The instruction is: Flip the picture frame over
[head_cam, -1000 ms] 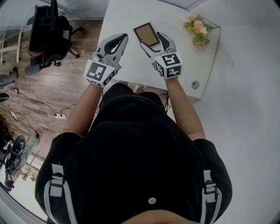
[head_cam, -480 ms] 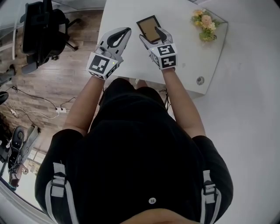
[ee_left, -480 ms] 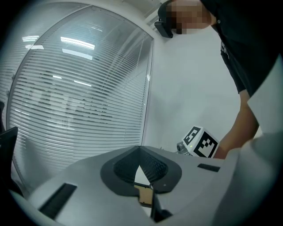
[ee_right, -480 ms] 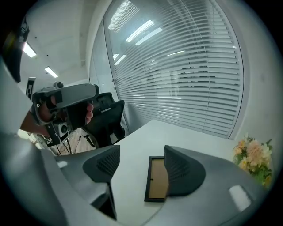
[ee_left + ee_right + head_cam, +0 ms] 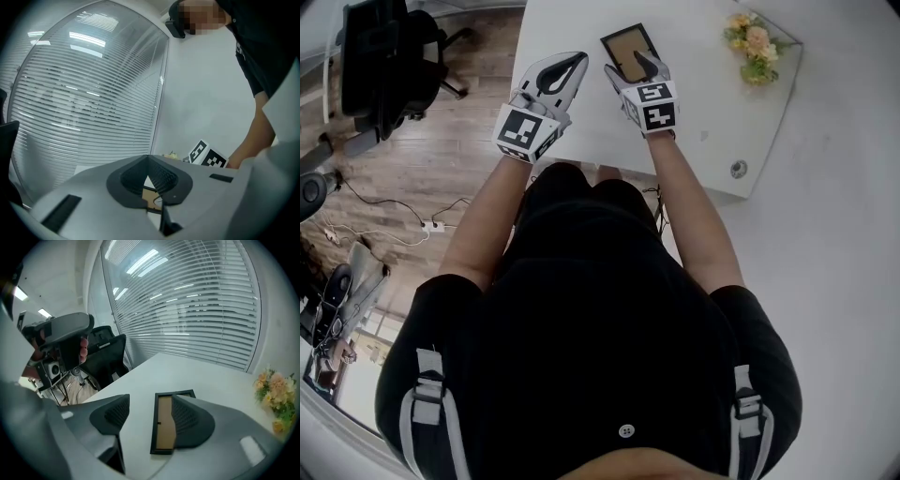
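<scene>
Flowers [image 5: 755, 45] stand apart from picture frame [image 5: 625, 51].

Smooth matt table [image 5: 698, 98], cardboard-backed picture frame [image 5: 623, 47]

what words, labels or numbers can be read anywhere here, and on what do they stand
None: no view shows readable words or numbers.
Left white cube with black square markers, right white cube: coded patterns, not text.
Black picture frame with brown backing: no print visible.
</scene>
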Demonstrator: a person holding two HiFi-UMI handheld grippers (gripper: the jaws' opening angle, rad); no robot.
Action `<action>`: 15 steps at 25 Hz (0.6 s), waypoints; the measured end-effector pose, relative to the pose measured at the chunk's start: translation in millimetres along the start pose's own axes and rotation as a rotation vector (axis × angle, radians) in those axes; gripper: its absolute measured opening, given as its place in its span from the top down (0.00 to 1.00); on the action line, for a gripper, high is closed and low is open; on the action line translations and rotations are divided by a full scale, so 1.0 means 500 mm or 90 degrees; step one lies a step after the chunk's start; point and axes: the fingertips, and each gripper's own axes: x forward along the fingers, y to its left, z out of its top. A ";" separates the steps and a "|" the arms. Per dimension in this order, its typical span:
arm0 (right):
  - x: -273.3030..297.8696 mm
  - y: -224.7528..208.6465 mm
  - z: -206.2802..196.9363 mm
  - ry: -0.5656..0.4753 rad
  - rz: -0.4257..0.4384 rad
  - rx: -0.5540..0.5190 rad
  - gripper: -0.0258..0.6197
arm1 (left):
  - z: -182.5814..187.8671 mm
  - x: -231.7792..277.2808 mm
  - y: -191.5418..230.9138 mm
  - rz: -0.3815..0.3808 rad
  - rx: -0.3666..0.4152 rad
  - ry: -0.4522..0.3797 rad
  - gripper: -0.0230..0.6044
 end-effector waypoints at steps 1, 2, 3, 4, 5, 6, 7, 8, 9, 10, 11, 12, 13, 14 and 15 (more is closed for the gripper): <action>0.008 -0.002 -0.008 0.008 -0.004 0.001 0.52 | -0.005 0.003 0.001 -0.002 0.002 0.003 0.96; 0.015 -0.004 -0.015 0.016 -0.008 0.002 0.52 | -0.011 0.006 0.003 -0.004 0.004 0.007 0.96; 0.023 -0.006 -0.022 0.023 -0.010 0.005 0.53 | -0.017 0.008 0.006 -0.007 0.005 0.011 0.96; 0.031 -0.007 -0.027 0.029 -0.012 0.008 0.54 | -0.024 0.011 0.010 -0.009 0.006 0.015 0.96; 0.039 -0.008 -0.032 0.035 -0.012 0.010 0.55 | -0.031 0.014 0.014 -0.011 0.007 0.019 0.96; 0.046 -0.009 -0.036 0.039 -0.013 0.010 0.55 | -0.037 0.017 0.016 -0.012 0.008 0.022 0.96; 0.052 -0.010 -0.040 0.044 -0.014 0.008 0.56 | -0.043 0.021 0.019 -0.013 0.009 0.025 0.96; 0.058 -0.012 -0.044 0.049 -0.016 0.005 0.57 | -0.049 0.024 0.021 -0.014 0.009 0.029 0.96; 0.064 -0.013 -0.049 0.054 -0.019 0.001 0.59 | -0.056 0.027 0.022 -0.015 0.008 0.031 0.96; 0.071 -0.014 -0.055 0.061 -0.021 -0.002 0.60 | -0.061 0.030 0.024 -0.017 0.007 0.034 0.96; 0.077 -0.015 -0.060 0.067 -0.023 -0.006 0.61 | -0.067 0.031 0.027 -0.018 0.006 0.037 0.96; 0.083 -0.015 -0.065 0.074 -0.026 -0.009 0.62 | -0.071 0.033 0.029 -0.019 0.005 0.039 0.96; 0.088 -0.016 -0.070 0.080 -0.029 -0.011 0.62 | -0.075 0.034 0.030 -0.020 0.004 0.041 0.96; 0.092 -0.017 -0.074 0.085 -0.032 -0.014 0.63 | -0.078 0.034 0.032 -0.020 0.003 0.043 0.96; 0.096 -0.019 -0.078 0.088 -0.035 -0.018 0.64 | -0.082 0.035 0.032 -0.020 0.004 0.045 0.96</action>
